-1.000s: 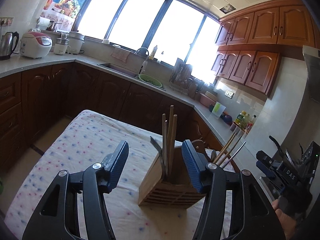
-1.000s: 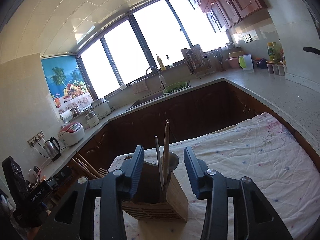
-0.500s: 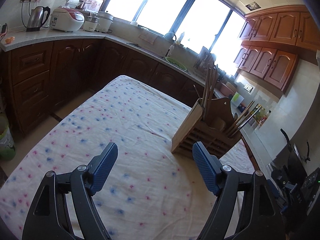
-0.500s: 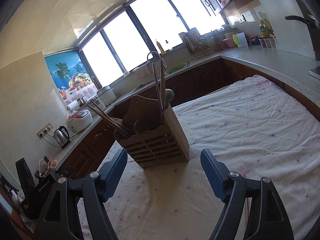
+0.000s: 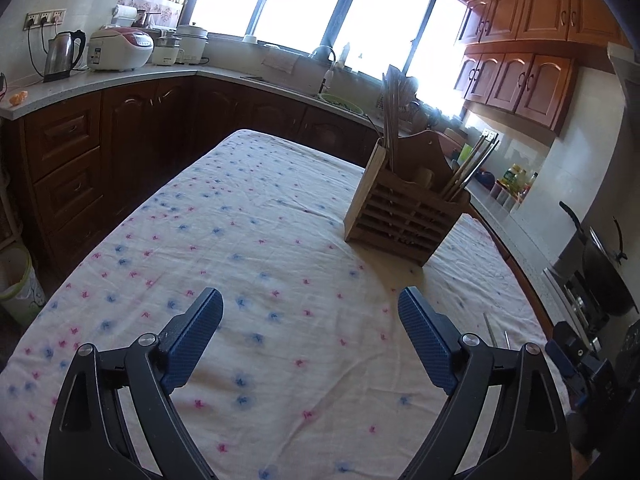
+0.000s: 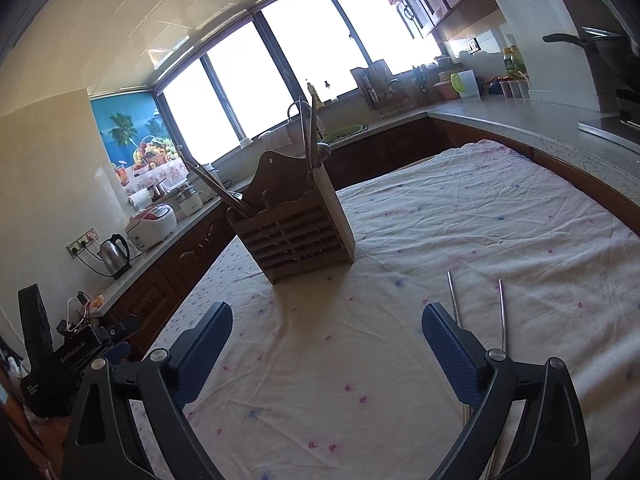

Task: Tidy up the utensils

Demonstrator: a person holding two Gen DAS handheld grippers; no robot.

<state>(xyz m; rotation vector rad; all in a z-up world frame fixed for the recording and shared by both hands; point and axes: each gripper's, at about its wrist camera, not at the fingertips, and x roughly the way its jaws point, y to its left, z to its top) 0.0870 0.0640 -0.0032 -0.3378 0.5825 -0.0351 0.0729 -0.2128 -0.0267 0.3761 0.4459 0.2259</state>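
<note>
On the table [image 5: 280,240], which is covered by a white cloth dotted with blue and pink flowers, a slatted wooden utensil holder [image 5: 404,216] is seen standing upright toward the far side. Wooden chopsticks [image 5: 390,120] are held upright in one of its compartments, and a further bundle of sticks [image 5: 468,172] is leaned outward from the compartment at the opposite end; from the right wrist view the same holder [image 6: 296,232] is shown with a spoon-like handle [image 6: 322,152] beside the upright sticks. Two metal chopsticks [image 6: 478,308] are laid loose on the cloth, well apart from the holder and just beside the right finger of the right hand-held gripper [image 6: 326,340]. The left hand-held gripper [image 5: 310,328] is held above bare cloth, near the holder but not touching it. Both hand-held grippers are released: their jaws have just been opening and are spread wide, and nothing is caught between the blue pads [image 5: 200,332]. Around the table, dark wooden cabinets [image 5: 132,140], a kettle [image 5: 64,54] and a rice cooker [image 5: 120,48] are visible
</note>
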